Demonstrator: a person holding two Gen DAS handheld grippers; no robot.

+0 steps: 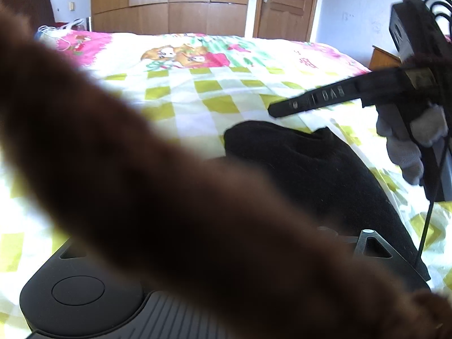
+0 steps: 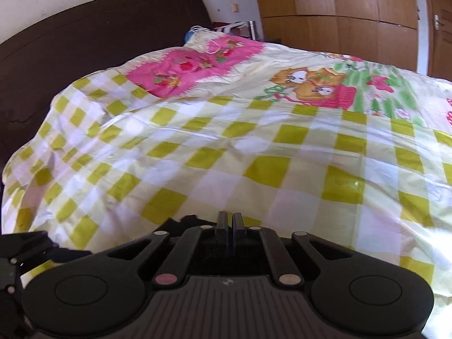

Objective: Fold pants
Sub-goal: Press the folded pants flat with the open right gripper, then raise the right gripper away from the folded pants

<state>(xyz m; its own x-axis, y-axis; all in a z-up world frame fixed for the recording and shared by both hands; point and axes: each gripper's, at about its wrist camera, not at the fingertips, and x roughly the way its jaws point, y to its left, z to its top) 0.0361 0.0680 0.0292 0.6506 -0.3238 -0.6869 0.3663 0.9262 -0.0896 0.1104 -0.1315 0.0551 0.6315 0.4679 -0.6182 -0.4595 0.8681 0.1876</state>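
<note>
Only the left wrist view shows the black pants [image 1: 310, 163], bunched on the checked bedspread [image 1: 197, 96] near its near edge, with a blurred brown sleeve [image 1: 141, 183] hiding the left gripper, whose state I cannot tell. The right gripper [image 2: 230, 220] hovers above the bedspread, fingers together

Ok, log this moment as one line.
left tongs: tips hidden by brown blur | right tongs: shut, empty | black pants: bunched on checked bedsheet

Matt black cloth pants [image 1: 310, 163] lie on the smooth, faintly glossy checked cotton bedsheet [image 2: 254, 147] beneath the matt black plastic right gripper [image 2: 229, 220].
</note>
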